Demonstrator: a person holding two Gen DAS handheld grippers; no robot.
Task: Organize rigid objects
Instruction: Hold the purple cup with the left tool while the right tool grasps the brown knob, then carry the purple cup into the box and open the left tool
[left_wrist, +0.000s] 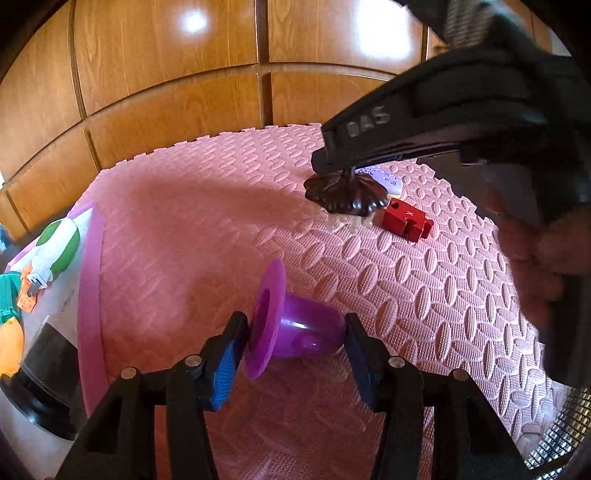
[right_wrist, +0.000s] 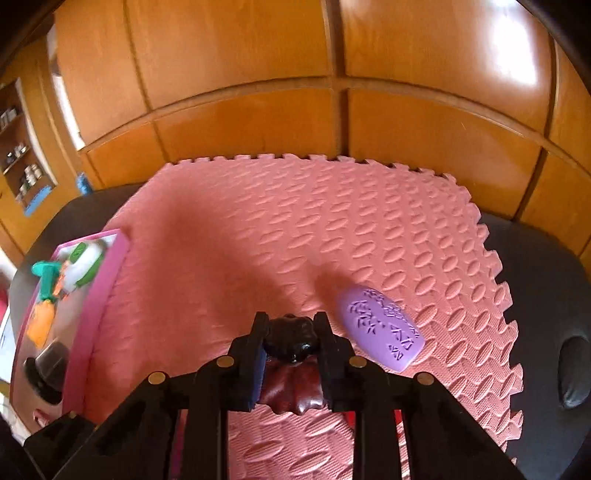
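Observation:
My left gripper (left_wrist: 295, 334) is shut on a purple plastic cup-shaped piece with a wide flange (left_wrist: 295, 325), held sideways just above the pink foam mat (left_wrist: 192, 206). My right gripper (right_wrist: 291, 332) is shut on a dark brown scalloped lid (right_wrist: 291, 387) by its knob. In the left wrist view the right gripper (left_wrist: 332, 166) holds that lid (left_wrist: 347, 194) lifted above the mat. A red block (left_wrist: 404, 219) and a lilac oval piece (right_wrist: 380, 326) lie on the mat near the lid.
A pink-rimmed tray (left_wrist: 88, 295) at the left holds a green and white toy (left_wrist: 59, 247), a teal piece (right_wrist: 46, 280), an orange piece (right_wrist: 42, 321) and a black object (left_wrist: 40, 387). Wooden cabinet doors (left_wrist: 166, 74) stand behind the mat. A black mesh (left_wrist: 561, 435) shows at the lower right.

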